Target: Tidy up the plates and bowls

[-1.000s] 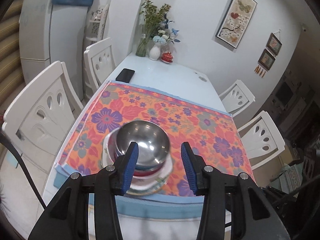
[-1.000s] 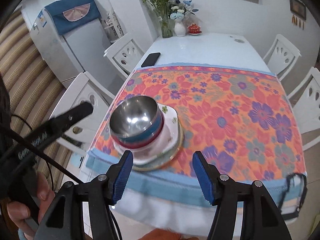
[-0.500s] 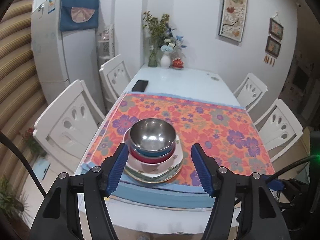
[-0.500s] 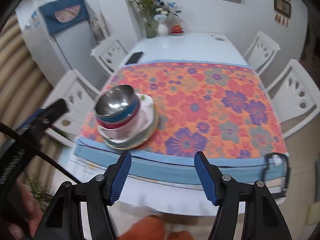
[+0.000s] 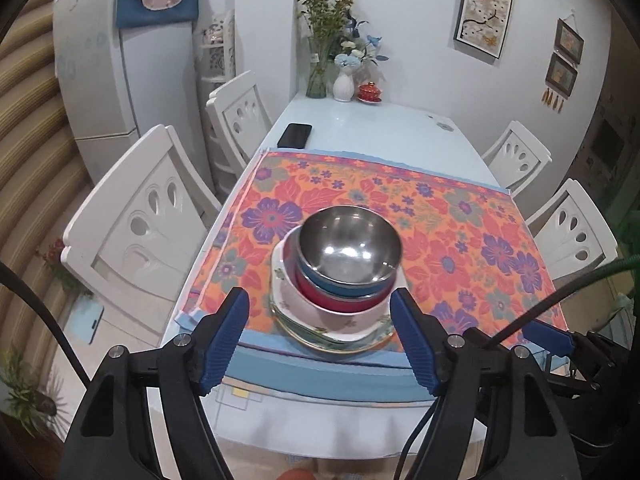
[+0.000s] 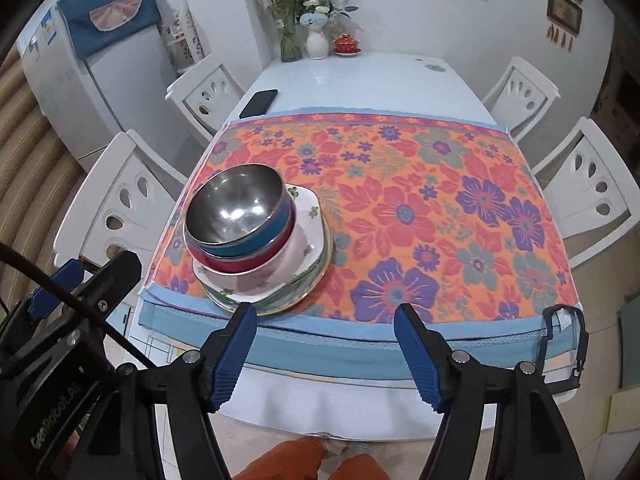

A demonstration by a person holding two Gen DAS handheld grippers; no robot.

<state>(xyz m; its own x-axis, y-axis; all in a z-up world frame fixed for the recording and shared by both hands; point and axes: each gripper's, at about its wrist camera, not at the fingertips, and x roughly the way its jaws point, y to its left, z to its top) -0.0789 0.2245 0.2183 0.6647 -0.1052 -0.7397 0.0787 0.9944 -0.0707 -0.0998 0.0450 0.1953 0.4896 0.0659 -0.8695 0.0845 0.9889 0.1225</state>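
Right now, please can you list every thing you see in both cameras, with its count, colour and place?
bowls: three, nested; steel on blue on red; on the plates.
plates: at least two, white floral over green-rimmed; cloth's near-left corner.
cloth: one, orange floral; table's near half.
table: one, white.
phone: one, black; beyond the cloth, left.
vases: two, white and green glass; far end.
red lidded cup: one; beside the vases.
chairs: four, white; two each side.
fridge: one, white; far left.
left gripper: empty, jaws opening.
right gripper: open, empty.
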